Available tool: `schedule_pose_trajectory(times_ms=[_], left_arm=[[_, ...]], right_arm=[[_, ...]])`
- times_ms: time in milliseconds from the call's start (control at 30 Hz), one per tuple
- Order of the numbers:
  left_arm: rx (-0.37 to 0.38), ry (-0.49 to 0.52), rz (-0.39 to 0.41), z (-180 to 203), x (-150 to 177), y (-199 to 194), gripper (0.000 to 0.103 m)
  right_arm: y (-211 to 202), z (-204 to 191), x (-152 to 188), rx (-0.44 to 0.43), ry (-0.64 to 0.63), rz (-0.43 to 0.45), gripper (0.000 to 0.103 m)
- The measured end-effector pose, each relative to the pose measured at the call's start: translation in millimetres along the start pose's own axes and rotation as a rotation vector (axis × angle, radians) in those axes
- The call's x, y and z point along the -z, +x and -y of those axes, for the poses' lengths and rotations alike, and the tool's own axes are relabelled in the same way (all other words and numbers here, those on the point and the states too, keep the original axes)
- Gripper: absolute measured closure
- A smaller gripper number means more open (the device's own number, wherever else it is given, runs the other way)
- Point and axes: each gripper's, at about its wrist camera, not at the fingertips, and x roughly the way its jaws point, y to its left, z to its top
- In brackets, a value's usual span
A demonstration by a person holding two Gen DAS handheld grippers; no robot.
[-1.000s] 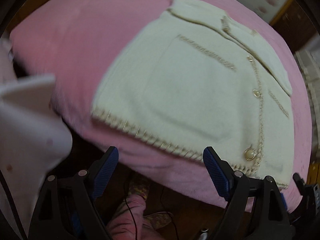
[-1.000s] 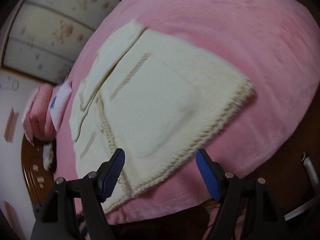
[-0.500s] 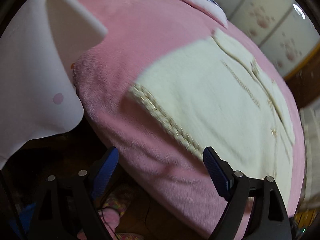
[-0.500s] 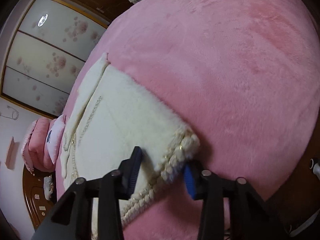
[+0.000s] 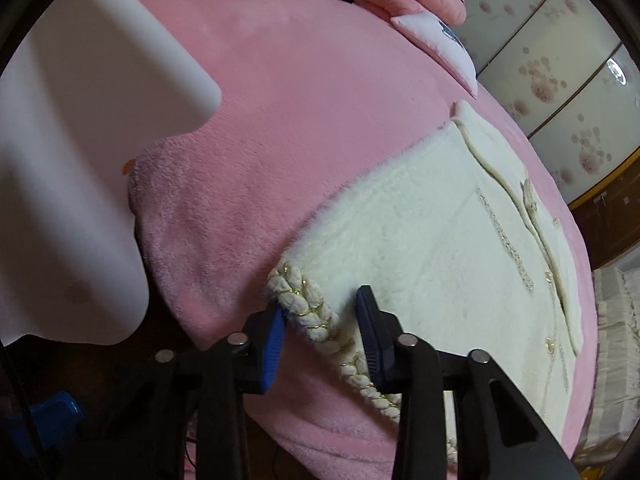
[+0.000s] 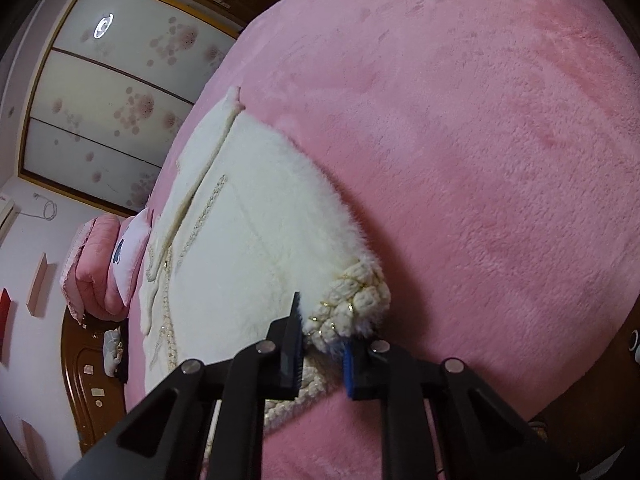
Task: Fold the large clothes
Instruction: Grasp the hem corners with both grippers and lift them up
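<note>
A: What is the garment like?

B: A cream fleece jacket (image 5: 432,248), fluffy, with a thick braided hem threaded with gold, pearl-like buttons and a flat collar. It lies spread flat on the pink plush blanket (image 5: 280,100) of the bed, hem toward the bed's near edge.

A: And the jaws?

B: The left gripper (image 5: 324,340) has just been closing; its blue ribbed pads sit narrow around one hem corner. The right gripper (image 6: 322,354) has also been closing and pinches the other braided corner (image 6: 352,312), bunching it up.

A: The room?

B: Sliding wardrobe panels (image 6: 108,120) with faded floral prints, a folded pink quilt (image 6: 94,268) and a pale pillow (image 5: 440,44) at the head of the bed, and dark carved wood behind them.

A: Anything unclear?

B: A white blurred shape (image 5: 80,160) fills the left wrist view's left side; I cannot tell what it is. The floor below the bed is dark.
</note>
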Motion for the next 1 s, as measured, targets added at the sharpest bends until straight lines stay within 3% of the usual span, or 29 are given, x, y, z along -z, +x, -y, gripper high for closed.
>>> schedule_pose_trajectory(times_ms=[67, 167, 400, 633, 833, 1000], left_arm=[[0.03, -0.02, -0.039, 4, -5, 5, 0.086], [0.042, -0.027, -0.07, 14, -14, 4, 0.091], [0.17, 0.01, -0.133, 69, -48, -15, 0.092], [0.364, -0.005, -0.167, 128, -103, -34, 0.093], [0.437, 0.027, -0.092, 180, -163, -46, 0.093], [0.463, 0.057, 0.025, 221, -212, -50, 0.093]], right_arm=[[-3, -5, -1, -0.033, 0.031, -0.008, 0.09], [-7, -20, -1, -0.083, 0.054, -0.015, 0.09], [-6, -80, -4, -0.246, 0.12, -0.025, 0.091], [-2, -166, -24, -0.361, 0.062, -0.002, 0.091], [-19, -215, -58, -0.453, 0.032, 0.114, 0.092], [-29, -226, -103, -0.449, 0.04, 0.216, 0.092]])
